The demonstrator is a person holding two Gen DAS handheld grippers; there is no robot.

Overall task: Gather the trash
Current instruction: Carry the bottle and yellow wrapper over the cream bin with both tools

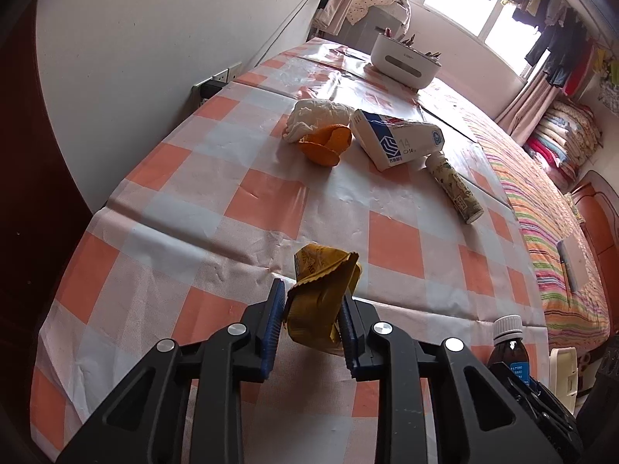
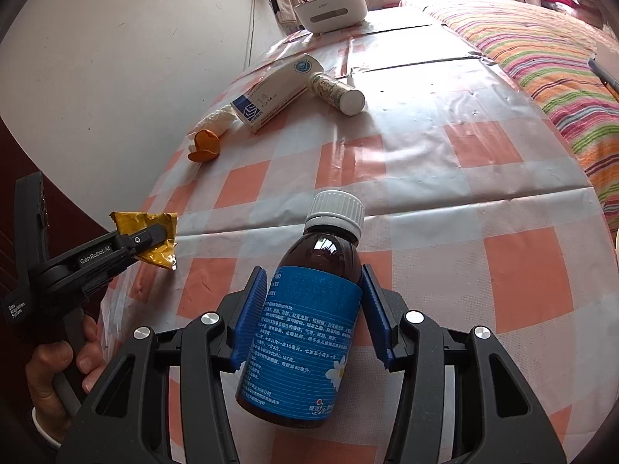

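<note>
You had left gripper (image 1: 311,309) jaws clamped on yellow wrapper (image 1: 323,294), lifted off checked worktop (image 1: 240,201). Right gripper (image 2: 314,309) jaws gripped brown bottle (image 2: 309,324); carton (image 1: 390,137) farther back.

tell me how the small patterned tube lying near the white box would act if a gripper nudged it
The patterned tube is a round cylinder lying on its side, so it would probably roll across the glossy tablecloth. It looks small and likely light. Touching the white box at one end, it may pivot rather than roll straight.
</note>
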